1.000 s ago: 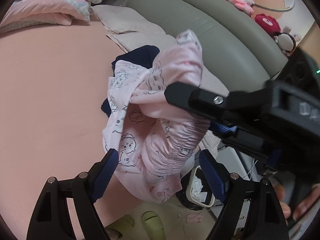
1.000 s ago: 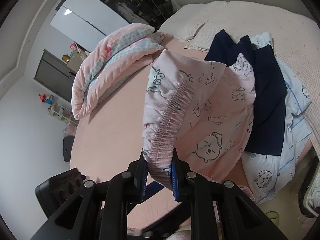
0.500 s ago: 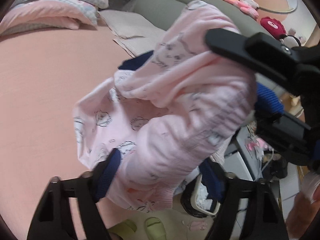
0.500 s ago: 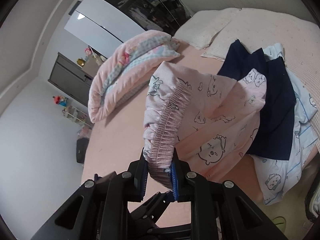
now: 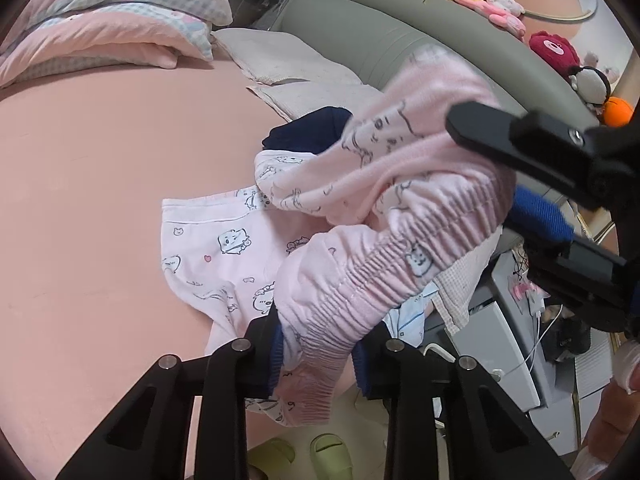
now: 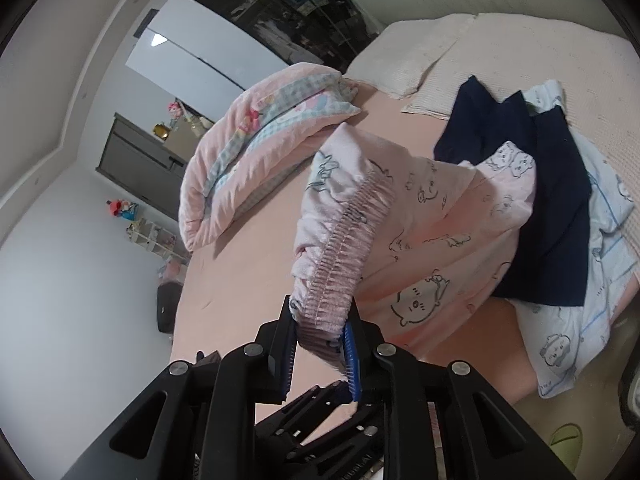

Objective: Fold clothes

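Fingers of both grippers are on the elastic waistband of the pink cartoon-print pyjama trousers. The left gripper is closing its jaws, with the gathered band bunched between the blue pads; they appear to be pressing it already. The right gripper has the other end of the same band clamped between its pads, though its jaws are easing apart slightly.

From largest to smallest: the bed with its peach sheet fills most of both views; a folded pink quilt lies at its far side near two pale pillows. A dark navy garment and a light blue printed garment lie in a loose pile at the bed's edge. The trousers hang above this pile, one leg trailing flat on the sheet. Green slippers sit on the floor below.

The relation that matters: the waistband runs between the two grippers as the long axis, slack and curved, while the legs droop away from both toward the bed. Neither hand is clearly nearer the legs. I judge the next move needs the hands drawn apart to tension the band.
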A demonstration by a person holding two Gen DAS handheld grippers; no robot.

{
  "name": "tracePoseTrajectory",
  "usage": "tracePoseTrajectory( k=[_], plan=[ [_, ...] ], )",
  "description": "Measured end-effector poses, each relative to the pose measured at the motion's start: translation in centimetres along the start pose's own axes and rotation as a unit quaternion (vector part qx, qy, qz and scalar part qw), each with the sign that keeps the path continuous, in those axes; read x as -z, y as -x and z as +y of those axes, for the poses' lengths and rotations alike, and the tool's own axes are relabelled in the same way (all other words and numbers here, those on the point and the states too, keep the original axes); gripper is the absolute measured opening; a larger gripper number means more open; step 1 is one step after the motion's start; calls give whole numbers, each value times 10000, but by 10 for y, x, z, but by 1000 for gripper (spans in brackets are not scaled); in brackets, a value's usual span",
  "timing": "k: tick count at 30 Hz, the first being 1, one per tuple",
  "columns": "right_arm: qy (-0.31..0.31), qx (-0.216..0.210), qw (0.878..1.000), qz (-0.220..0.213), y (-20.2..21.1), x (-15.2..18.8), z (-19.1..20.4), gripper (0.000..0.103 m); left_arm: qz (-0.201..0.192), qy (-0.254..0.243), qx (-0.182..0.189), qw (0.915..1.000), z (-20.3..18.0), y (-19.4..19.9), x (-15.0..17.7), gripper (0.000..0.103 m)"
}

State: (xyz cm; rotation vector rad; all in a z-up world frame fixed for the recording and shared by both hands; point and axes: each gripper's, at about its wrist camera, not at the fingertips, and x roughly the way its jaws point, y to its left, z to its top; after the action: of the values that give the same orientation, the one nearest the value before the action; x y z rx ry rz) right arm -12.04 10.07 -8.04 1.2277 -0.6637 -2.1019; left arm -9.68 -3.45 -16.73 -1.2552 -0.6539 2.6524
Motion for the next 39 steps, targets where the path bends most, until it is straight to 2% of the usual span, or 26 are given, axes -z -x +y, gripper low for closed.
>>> tracePoseTrajectory(
  k=[3, 4, 5, 8, 11, 20, 23, 25, 27, 28, 33, 39],
  plan=[
    [-245, 161, 9995, -83, 6, 0, -12, 46, 45, 23, 48, 10000, -4, -2, 1, 23],
    [-341, 210, 9991, -128, 9, -1, -17, 58, 57, 19, 51, 10000, -4, -3, 1, 23],
    [-413, 312, 9985, -169, 12, -1, -23, 64, 84, 0, 40, 10000, -5, -5, 1, 23],
    [-588, 609, 9963, -153, 13, -6, -41, 65, 142, -75, 54, 9999, -8, -9, 3, 22],
    [-859, 700, 9938, -36, 10, -8, -61, 65, 179, -151, 21, 9997, -12, -11, 4, 22],
    [-1418, 1115, 9834, 176, 3, 18, -115, 65, 200, -254, -134, 9994, -16, -10, 0, 22],
    [-1097, 1702, 9793, 41, 3, 29, -124, 65, 175, -357, -213, 9990, -17, -6, -4, 22],
    [-534, 2275, 9723, 45, 0, 35, -120, 65, 175, -440, -257, 9985, -18, -5, -8, 22],
    [200, 2781, 9603, 101, -5, 42, -111, 65, 226, -499, -288, 9981, -19, -4, -12, 22],
    [507, 2916, 9551, 118, -8, 46, -107, 65, 252, -530, -303, 9978, -19, -4, -13, 22],
    [1514, 3029, 9407, 213, -26, 61, -92, 65, 224, -723, -327, 9966, -23, 3, -19, 22],
    [1757, 2987, 9376, 274, -52, 66, -90, 65, 218, -712, -326, 9967, -19, 8, -23, 22]
  ],
)
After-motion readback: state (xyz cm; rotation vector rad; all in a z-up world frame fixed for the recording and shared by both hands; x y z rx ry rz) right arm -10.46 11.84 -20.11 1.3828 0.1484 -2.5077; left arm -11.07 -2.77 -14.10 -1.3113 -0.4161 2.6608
